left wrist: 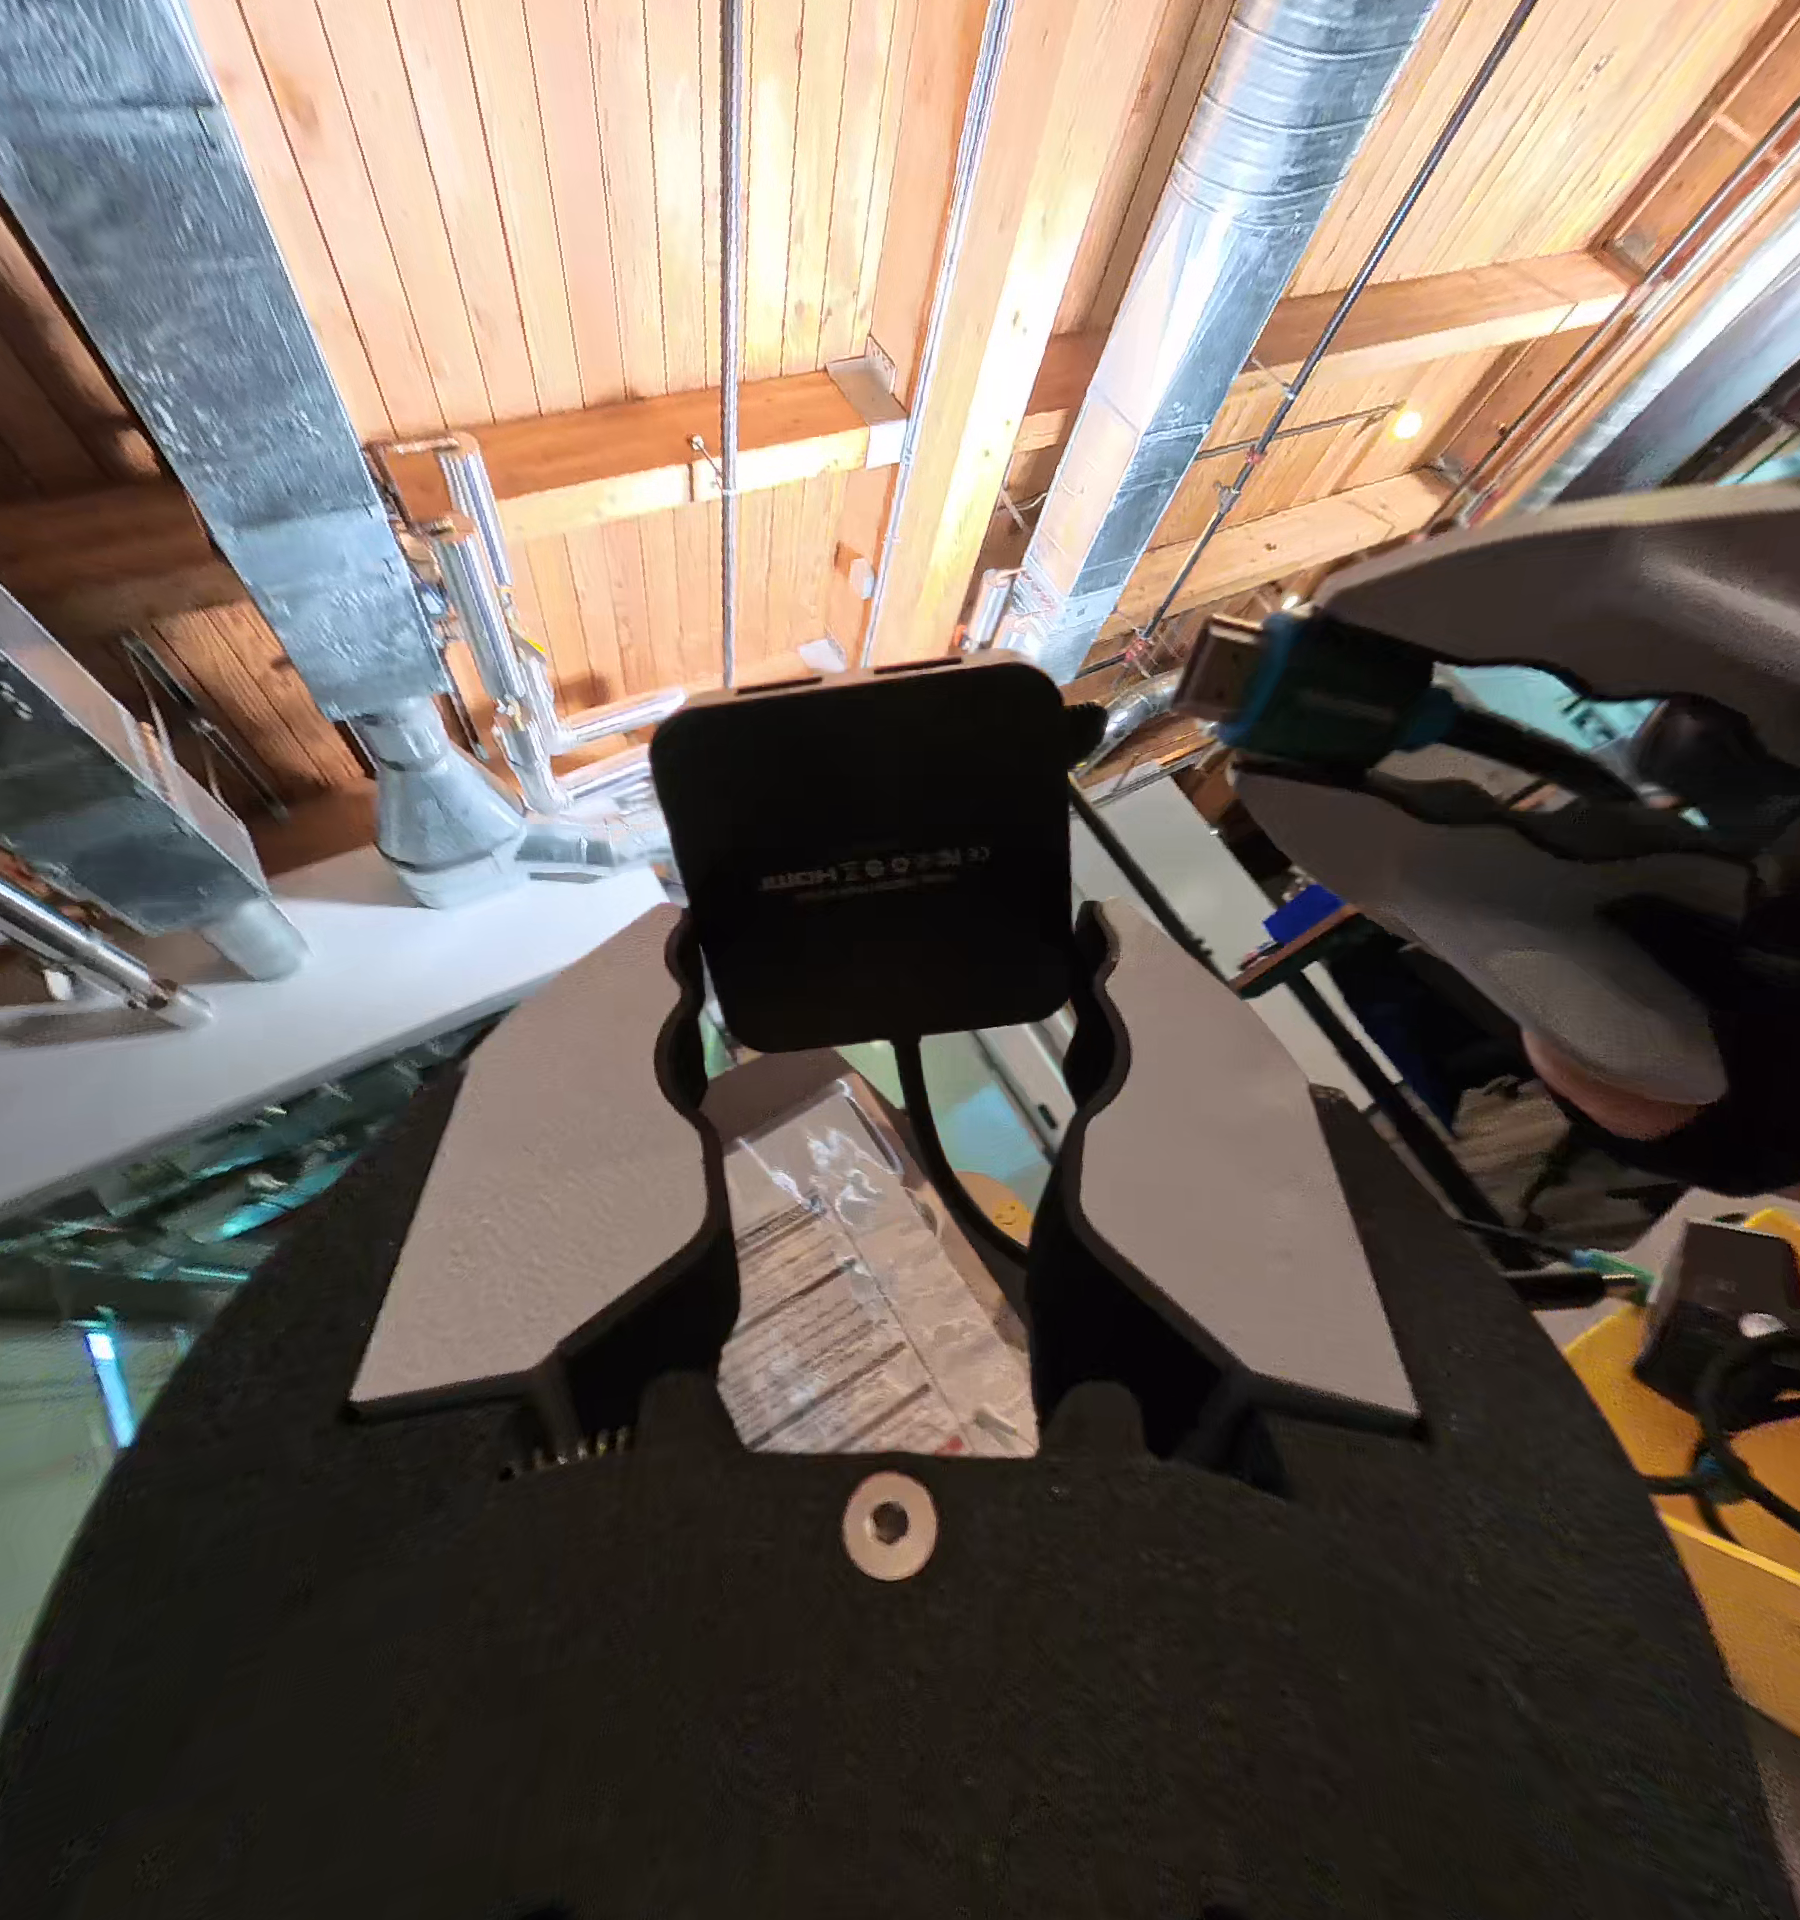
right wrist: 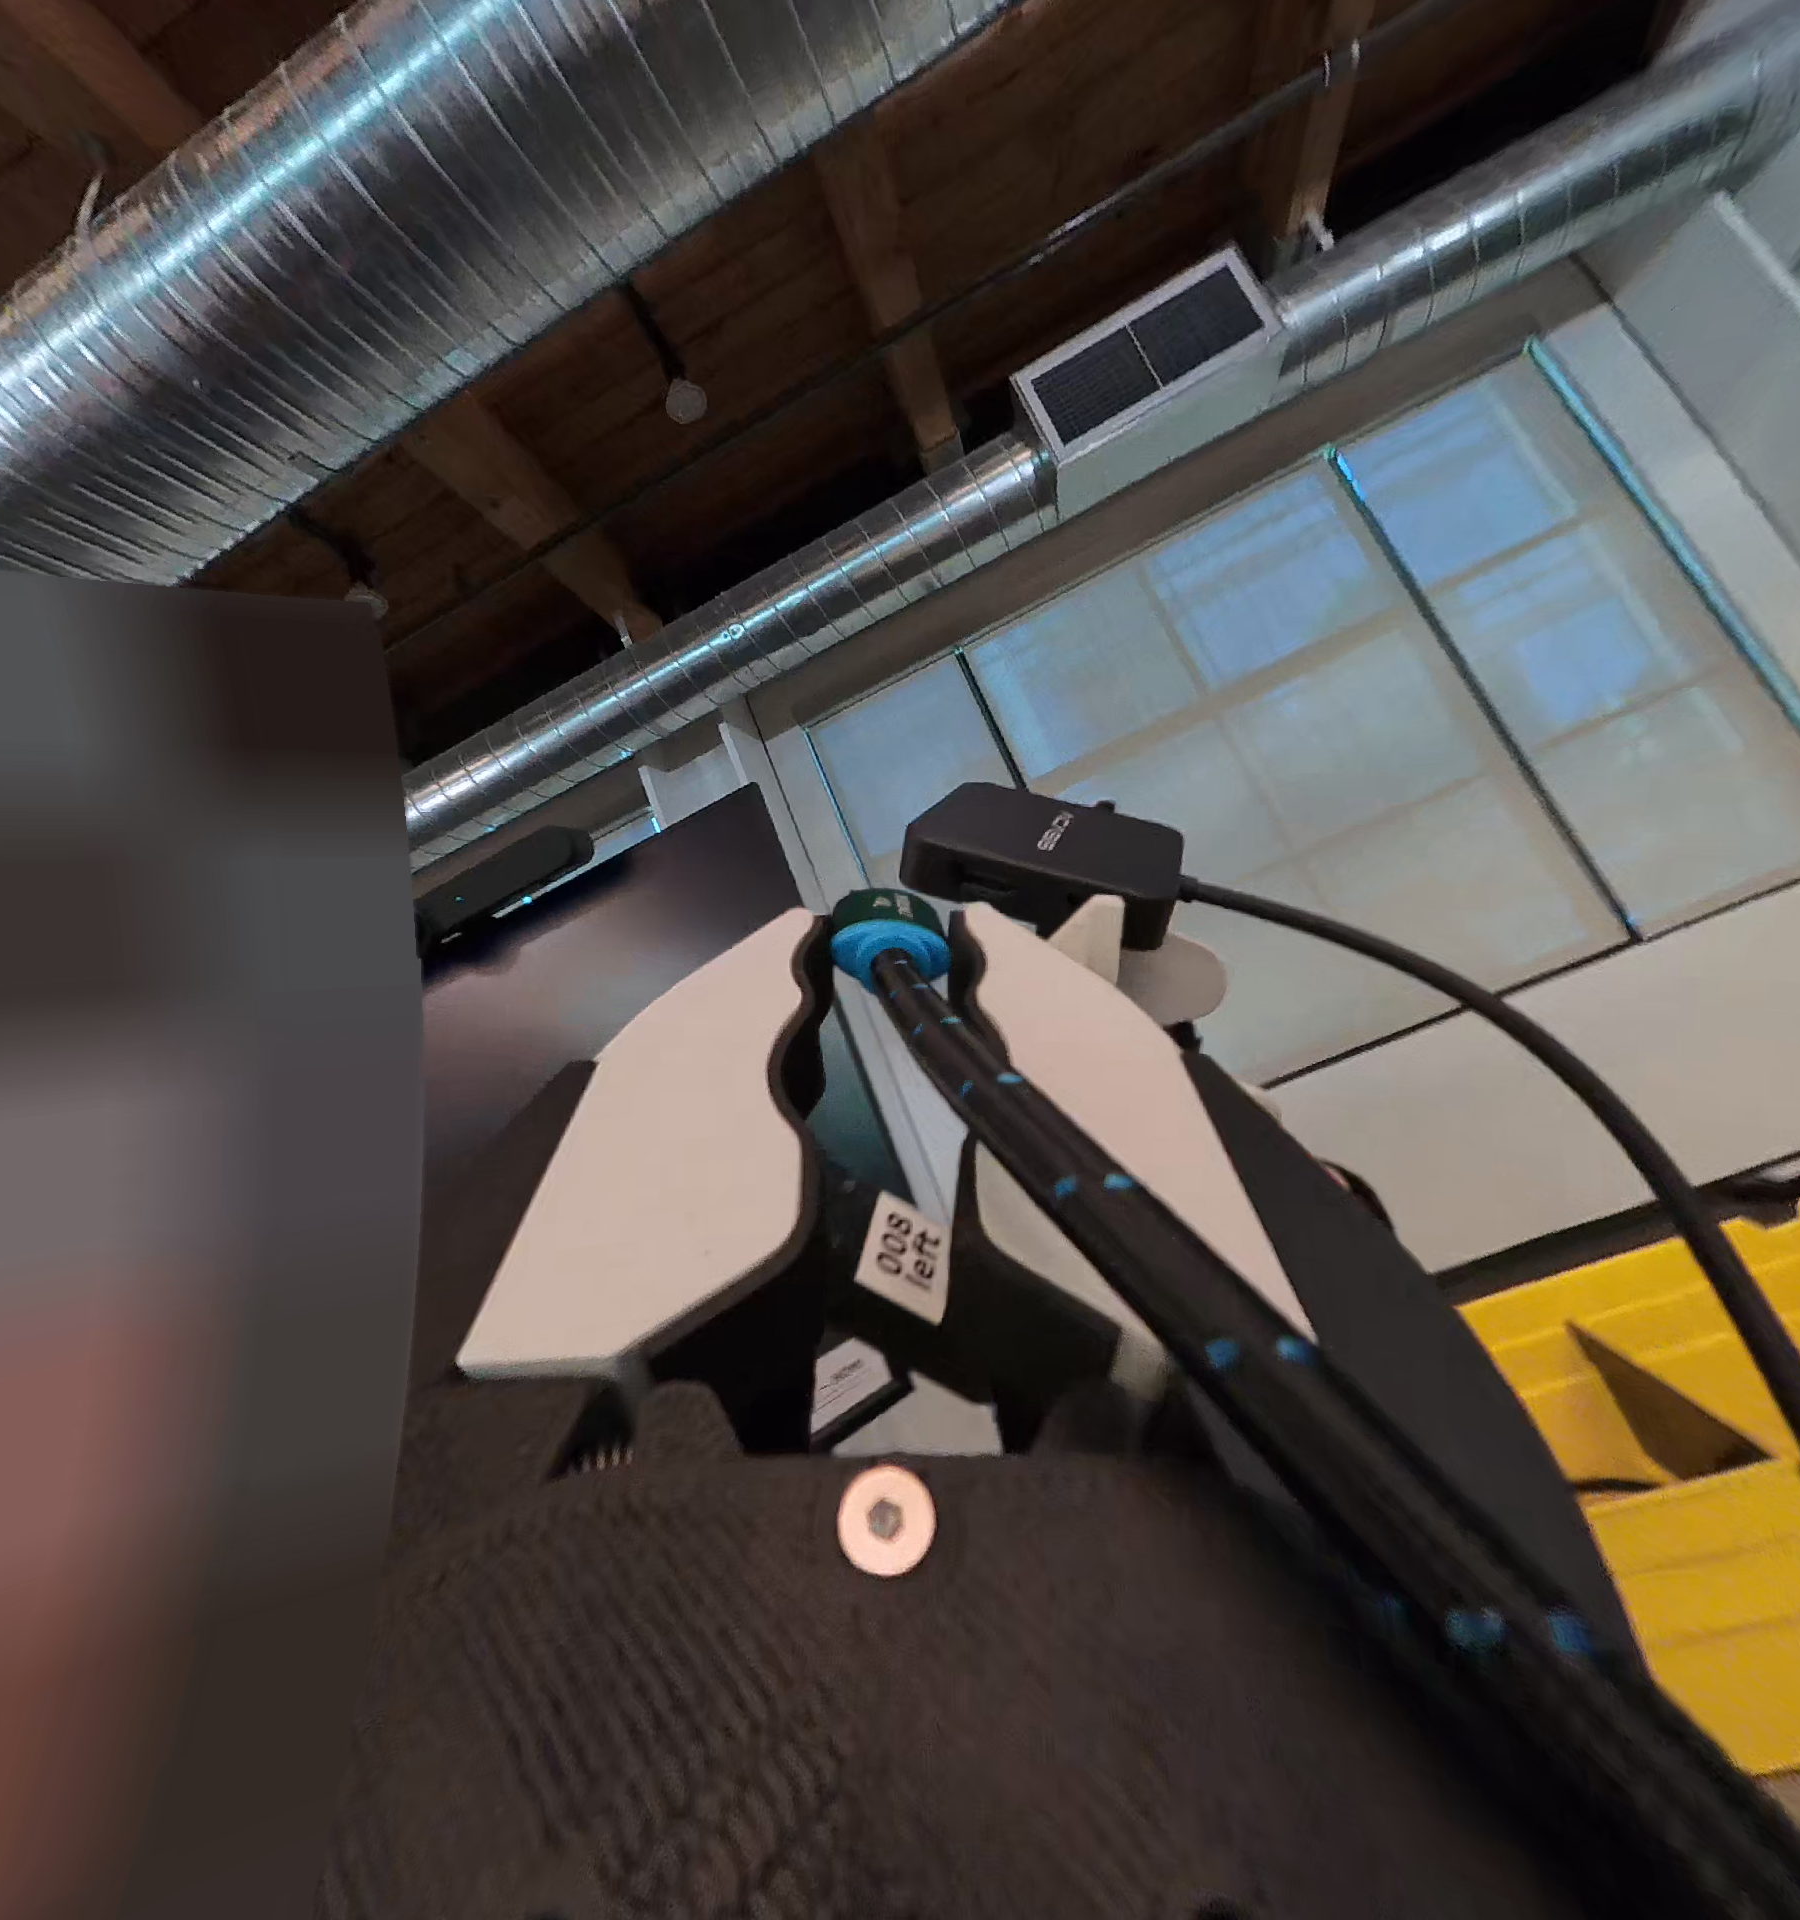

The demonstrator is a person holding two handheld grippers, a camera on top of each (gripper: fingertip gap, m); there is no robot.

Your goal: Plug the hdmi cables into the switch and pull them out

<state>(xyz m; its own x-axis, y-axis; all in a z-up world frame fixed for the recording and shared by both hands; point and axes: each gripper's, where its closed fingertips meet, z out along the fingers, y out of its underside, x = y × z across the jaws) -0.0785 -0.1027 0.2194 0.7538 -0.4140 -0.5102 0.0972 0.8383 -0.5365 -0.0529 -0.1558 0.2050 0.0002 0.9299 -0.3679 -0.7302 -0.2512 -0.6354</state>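
Ports on the switch (left wrist: 865, 852) are barely visible along its far edge. Left gripper (left wrist: 885, 966) clamps the switch, held up toward the ceiling. At three o'clock, apart from it, the right gripper (right wrist: 880, 940) pinches the HDMI cable (right wrist: 1062, 1174) at its blue-collared plug (left wrist: 1301, 691).

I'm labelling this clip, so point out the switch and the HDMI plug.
switch (left wrist: 865, 842): left wrist view, middle of its black underside.
HDMI plug (left wrist: 1322, 691): left wrist view, its blue-edged black body.
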